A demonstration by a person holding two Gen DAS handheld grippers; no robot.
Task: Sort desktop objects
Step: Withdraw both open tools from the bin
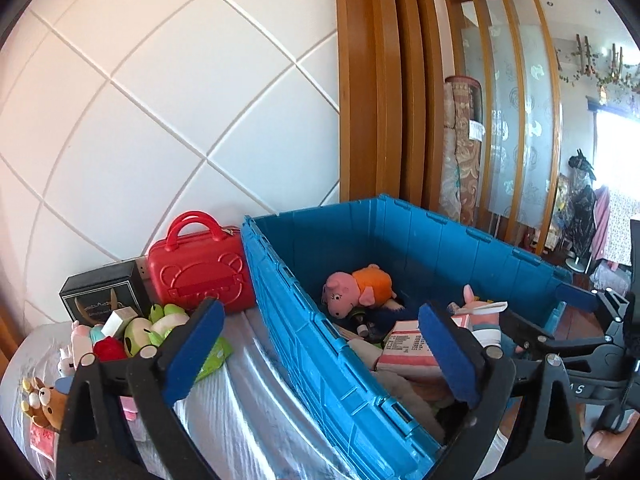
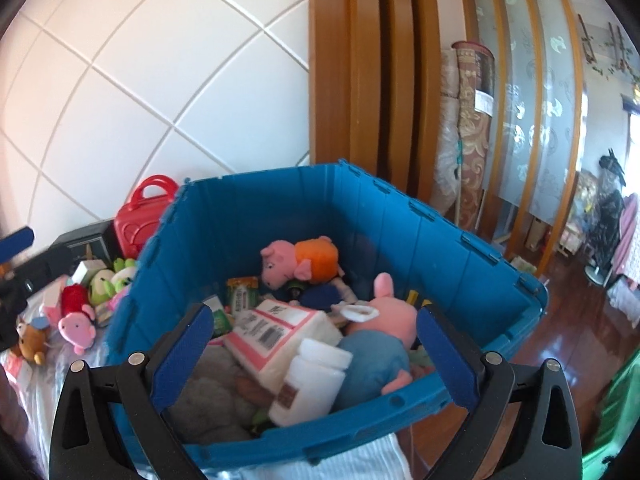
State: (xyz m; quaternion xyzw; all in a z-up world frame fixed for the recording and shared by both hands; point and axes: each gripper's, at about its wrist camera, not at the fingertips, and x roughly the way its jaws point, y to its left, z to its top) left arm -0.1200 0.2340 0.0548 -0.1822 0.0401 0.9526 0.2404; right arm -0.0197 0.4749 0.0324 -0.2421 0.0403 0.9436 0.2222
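Note:
A blue plastic crate stands open on the table. Inside it lie a pink pig plush in an orange dress, a pig plush in blue, a pink-and-white tissue pack and a white bottle. My left gripper is open and empty, its fingers astride the crate's left wall. Over the crate's near end my right gripper is open too; the bottle and pack lie below it, clear of both pads.
Left of the crate, a heap of small toys rests on the plastic-covered tablecloth: green frog plushes, a bear, a small pink pig. Behind them stand a red toy suitcase and a black box against the white tiled wall.

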